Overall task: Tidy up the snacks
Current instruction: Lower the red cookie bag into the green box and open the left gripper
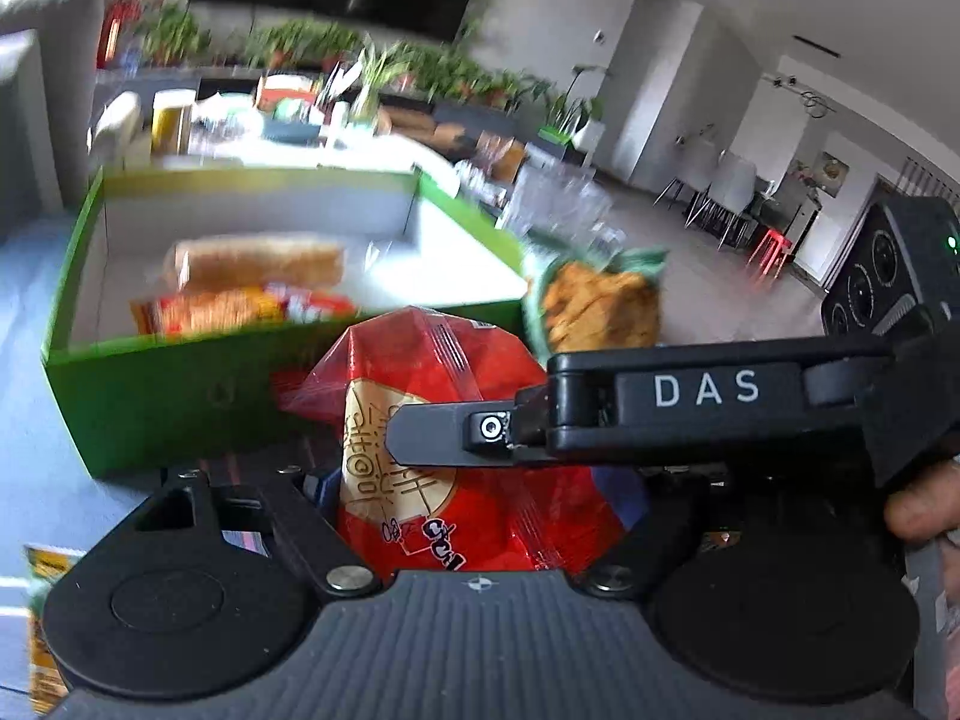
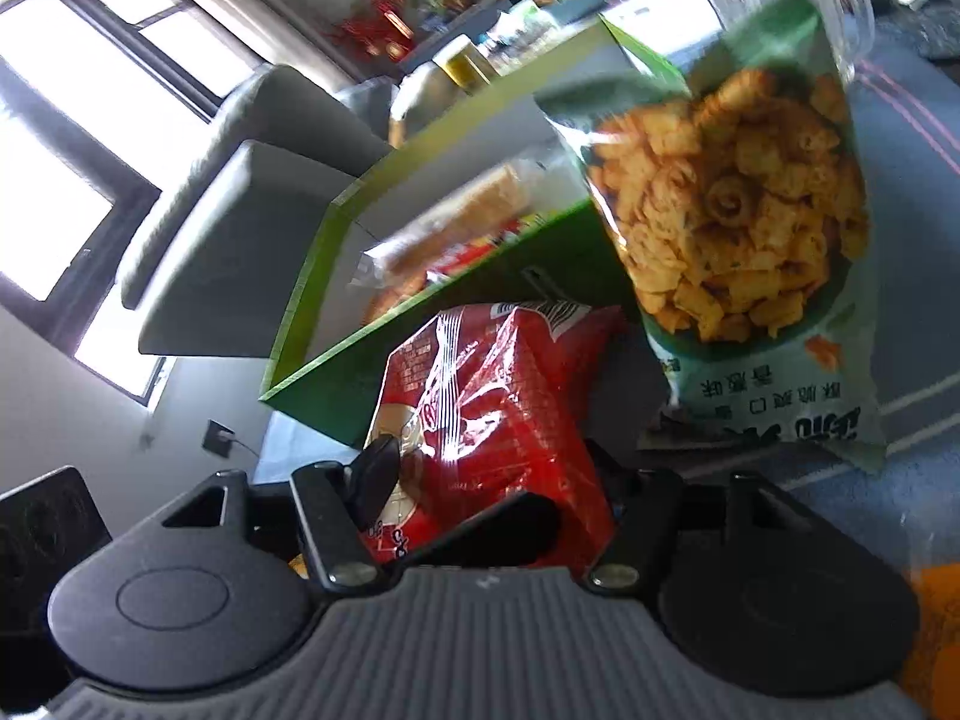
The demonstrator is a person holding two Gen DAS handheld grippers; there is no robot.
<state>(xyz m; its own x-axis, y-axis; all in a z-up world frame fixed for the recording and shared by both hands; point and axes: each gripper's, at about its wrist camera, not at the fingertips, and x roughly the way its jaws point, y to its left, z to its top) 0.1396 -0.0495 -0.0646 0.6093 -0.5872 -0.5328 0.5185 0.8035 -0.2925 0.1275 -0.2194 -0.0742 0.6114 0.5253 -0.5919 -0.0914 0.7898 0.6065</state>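
Note:
A red snack packet (image 1: 456, 450) sits between the jaws of both grippers, just in front of the green box (image 1: 150, 396). My left gripper (image 1: 468, 516) is shut on it. My right gripper (image 2: 474, 516) also grips the red packet (image 2: 498, 420); its black finger (image 1: 456, 429) crosses the packet in the left wrist view. The green box (image 2: 360, 372) holds a long pale biscuit pack (image 1: 258, 264) and an orange-red packet (image 1: 240, 309). A green bag of golden crisps (image 2: 738, 210) stands upright to the right of the box and also shows in the left wrist view (image 1: 600, 306).
The surface is a blue-grey cloth (image 1: 36, 480). A yellow packet (image 1: 48, 624) lies at the lower left. A grey sofa (image 2: 240, 180) stands beyond the box. Cluttered shelves with plants (image 1: 300, 48) lie behind. Something orange (image 2: 936, 630) lies at the right.

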